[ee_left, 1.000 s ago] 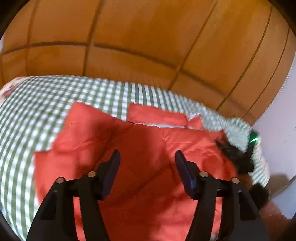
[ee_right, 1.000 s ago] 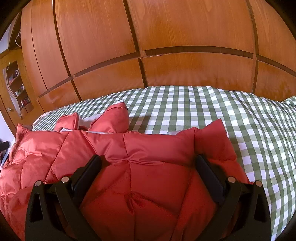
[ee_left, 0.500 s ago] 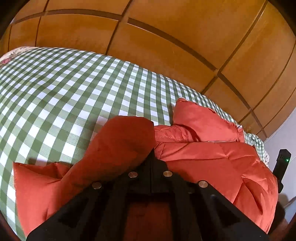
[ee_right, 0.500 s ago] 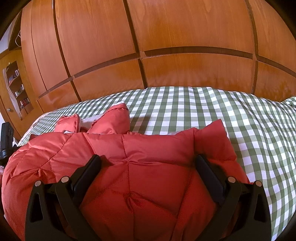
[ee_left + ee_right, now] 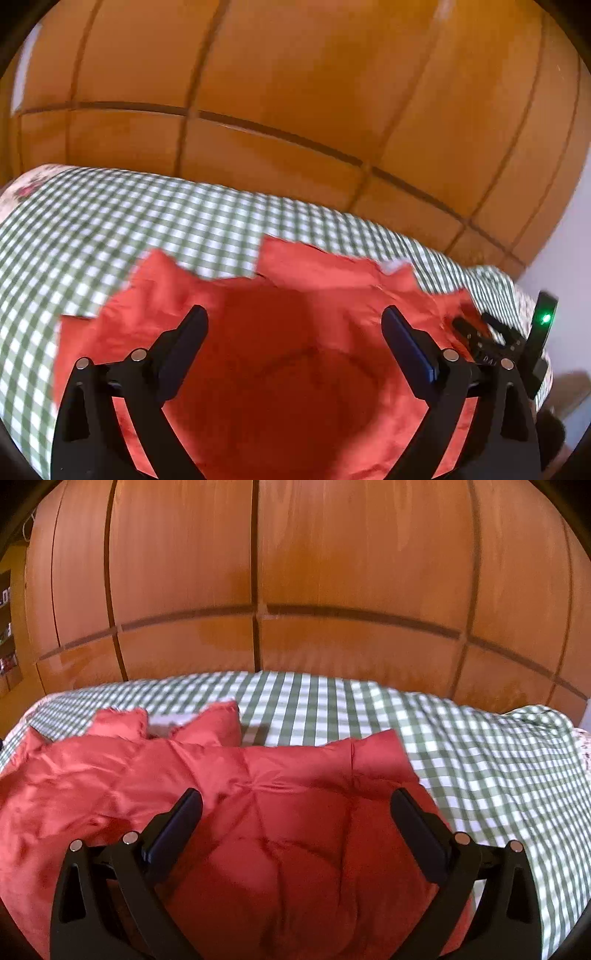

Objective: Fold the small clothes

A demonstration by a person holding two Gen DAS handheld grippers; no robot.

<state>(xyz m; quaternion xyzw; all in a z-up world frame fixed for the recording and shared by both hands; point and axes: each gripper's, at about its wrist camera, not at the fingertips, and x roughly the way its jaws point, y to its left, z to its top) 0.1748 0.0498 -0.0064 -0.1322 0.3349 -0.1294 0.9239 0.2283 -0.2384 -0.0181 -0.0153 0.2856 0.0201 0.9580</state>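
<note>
Red quilted jacket (image 5: 258, 812) spread on the green-checked bed cover (image 5: 461, 757), left tongs (image 5: 295, 332) just sprung wide, nothing pinched between them, right tongs (image 5: 295, 812) gaping wide above the jacket too, empty, wooden wardrobe doors (image 5: 332, 572) behind

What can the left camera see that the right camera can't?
Only the left wrist view shows the other gripper, the right gripper, at the red jacket's far edge, with a little green light glowing beside it, and a pale wall.

Only the right wrist view shows the jacket's puffy quilted squares sharply and a dark shelf at the far left.

Both show the red jacket lying on the green checked bedcover, the wooden panels behind, and their own open fingers. The left gripper has just been opening, nothing pinched.
</note>
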